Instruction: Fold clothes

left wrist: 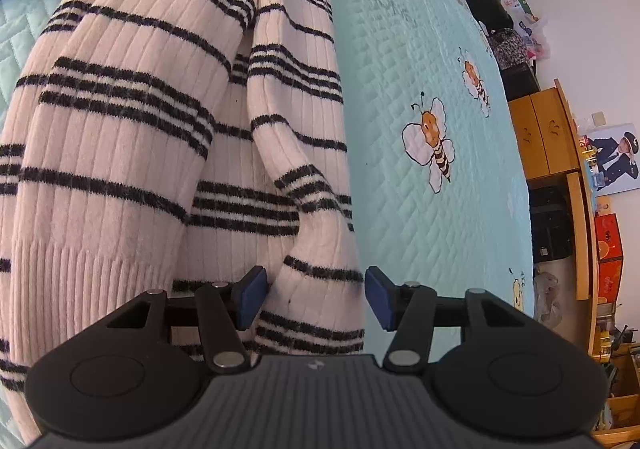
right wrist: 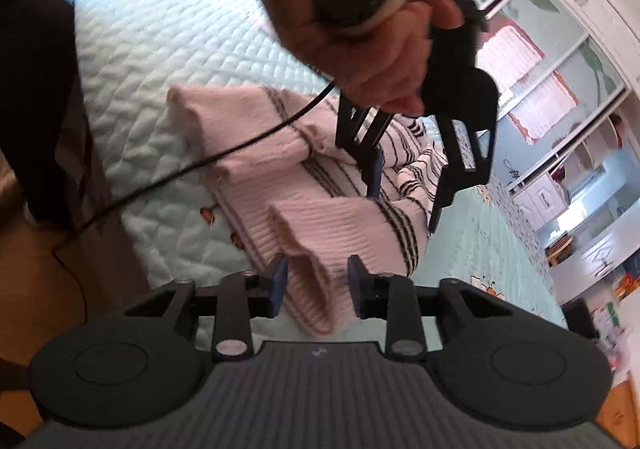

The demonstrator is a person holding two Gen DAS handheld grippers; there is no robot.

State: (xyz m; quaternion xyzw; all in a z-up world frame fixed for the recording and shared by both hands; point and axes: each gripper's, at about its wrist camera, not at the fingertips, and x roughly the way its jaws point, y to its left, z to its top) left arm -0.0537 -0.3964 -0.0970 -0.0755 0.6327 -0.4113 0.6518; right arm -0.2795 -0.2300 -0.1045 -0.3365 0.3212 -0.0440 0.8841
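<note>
A cream ribbed sweater with black stripes (left wrist: 120, 129) lies bunched on the mint quilted bedcover (left wrist: 420, 49). My left gripper (left wrist: 316, 297) is open, and a striped fold of sleeve lies loosely between its blue pads. The right wrist view shows the same sweater (right wrist: 248, 153) part folded, with the left gripper (right wrist: 404, 205) hovering over its striped part, held by a person's hand (right wrist: 380, 49). My right gripper (right wrist: 318, 283) is shut on the plain ribbed sleeve cuff (right wrist: 316, 249), which is lifted off the bed and droops past the pads.
The bedcover (right wrist: 140, 49) carries bee prints (left wrist: 430, 143). A black cable (right wrist: 240, 145) trails from the left gripper across the sweater to the wooden floor. Wooden cabinets (left wrist: 544, 137) and boxes stand beyond the bed's far edge. White wardrobe doors (right wrist: 560, 49) lie behind.
</note>
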